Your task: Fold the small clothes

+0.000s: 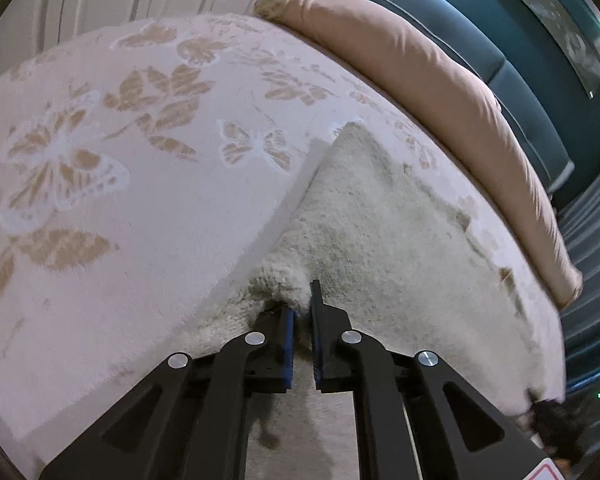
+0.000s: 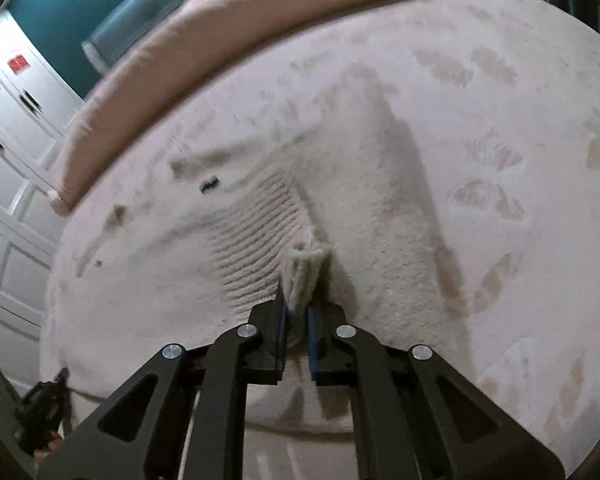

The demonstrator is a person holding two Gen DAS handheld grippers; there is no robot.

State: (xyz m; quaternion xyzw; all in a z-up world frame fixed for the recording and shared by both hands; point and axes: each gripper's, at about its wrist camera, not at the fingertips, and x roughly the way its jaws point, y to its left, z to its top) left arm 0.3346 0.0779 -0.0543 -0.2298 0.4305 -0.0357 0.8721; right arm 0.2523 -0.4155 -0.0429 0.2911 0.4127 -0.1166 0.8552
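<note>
The left gripper [image 1: 302, 300] is pinched on a bunched edge of the garment [image 1: 364, 224], a cream, fleecy piece that lies on the bedspread [image 1: 100, 160]; its blue pads are close together with fabric gathered between and around the tips. From there the cloth runs away in a flat wedge to a far corner, its left edge straight and casting a shadow on the butterfly-patterned cover, which suggests that edge is raised a little. Beyond it, along the bed's far side, lies a tan bolster [image 1: 420, 64]. In the right wrist view the right gripper [image 2: 303, 280] is clamped on another tuft of the same garment [image 2: 380, 208] — a wad of cream pile stands up between its narrowed pads. A ribbed band [image 2: 256, 248], probably a cuff or hem, shows just left of that grip, with a small dark mark [image 2: 209, 185] further off that is too blurred to name. Judging by this, the fold is at an early to middle stage: both edges are held and the cloth is largely spread, but no finished, squared stack is visible, so carrying the held edge over and flattening it appears to remain. No basket, box or other container shows in either view.
</note>
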